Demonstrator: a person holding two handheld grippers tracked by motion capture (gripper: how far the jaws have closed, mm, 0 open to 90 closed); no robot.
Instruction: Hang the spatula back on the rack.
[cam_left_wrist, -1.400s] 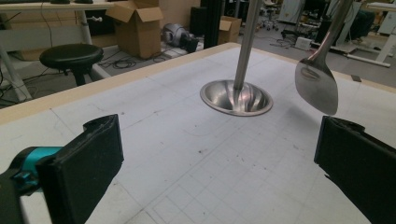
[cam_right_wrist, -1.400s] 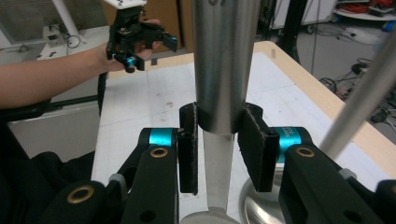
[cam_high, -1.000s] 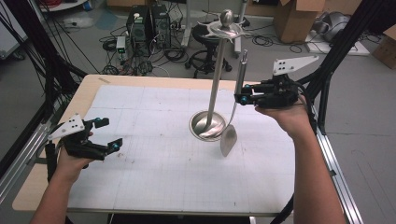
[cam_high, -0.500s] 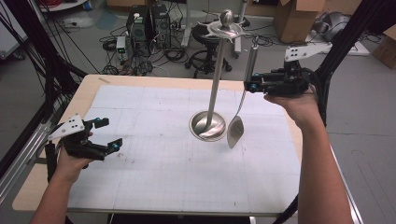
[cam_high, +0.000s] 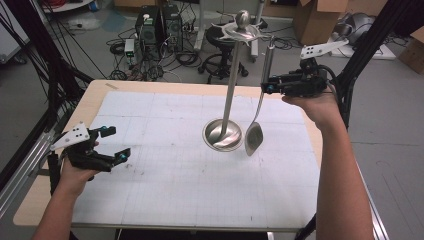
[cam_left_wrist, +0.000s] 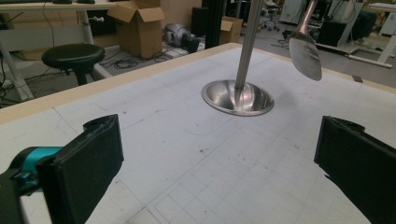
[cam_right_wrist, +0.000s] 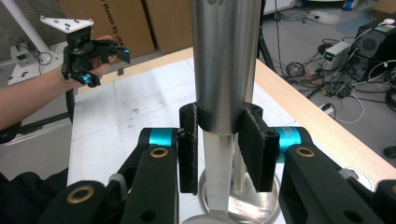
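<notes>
Now the right gripper, fingers pinching the spatula, has lifted it higher beside the stand.

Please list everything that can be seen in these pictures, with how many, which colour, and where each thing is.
utensil stand: one, shiny steel, round base on the mat near the table's middle, tall pole with a knob and hook ring on top.
spatula: one, steel, hanging upright in the air just right of the stand, blade down, above the mat.
mat: one, white with grid lines, covering most of the table.
table: one, light wood edge, under the mat.
stool: one, black, on the floor beyond the table.
cardboard boxes: several, brown, on the floor behind.
left gripper: one, black with teal parts, jaws open, near the table's left edge, holding nothing.
right gripper: one, black, closed on the spatula's handle.
</notes>
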